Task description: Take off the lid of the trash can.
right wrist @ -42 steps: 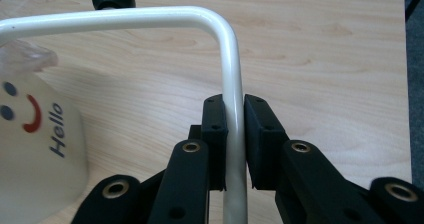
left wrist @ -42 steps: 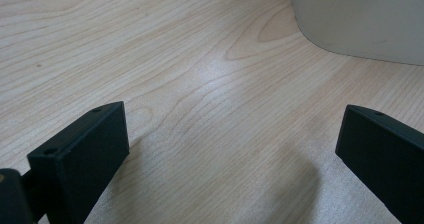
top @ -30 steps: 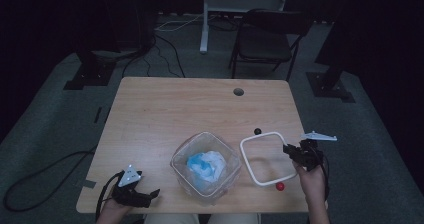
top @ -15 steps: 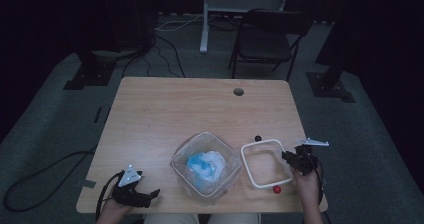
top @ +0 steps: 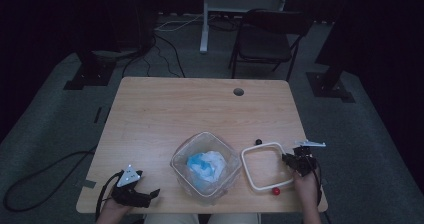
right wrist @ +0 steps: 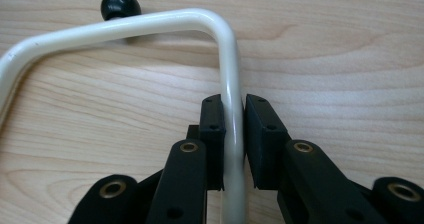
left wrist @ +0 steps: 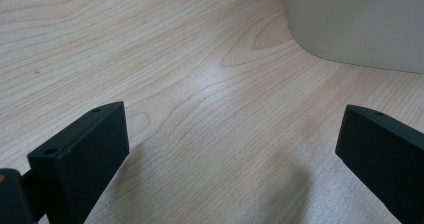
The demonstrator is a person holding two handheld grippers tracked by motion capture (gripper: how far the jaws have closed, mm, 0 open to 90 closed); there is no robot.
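A white square frame [top: 248,170] with rounded corners lies flat on the table [top: 200,104] at the front right. A small black ball [top: 258,142] sits at its far corner and a red ball [top: 275,190] at its near corner. My right gripper [top: 289,160] is shut on the frame's right side. In the right gripper view the pads [right wrist: 212,129] clamp the white rim [right wrist: 150,24], with the black ball [right wrist: 120,5] beyond. My left gripper [top: 150,194] rests open at the front left, with bare wood between its fingers [left wrist: 90,144].
A clear square container [top: 176,160] holding a blue and white crumpled cloth [top: 205,165] stands between the two grippers; its pale wall [left wrist: 360,24] shows in the left gripper view. A cable hole [top: 238,91] lies near the far edge. A chair [top: 265,39] stands behind the table.
My right gripper has come down with the white frame, which was tilted above the table and now lies flat on it. The left gripper has stayed still.
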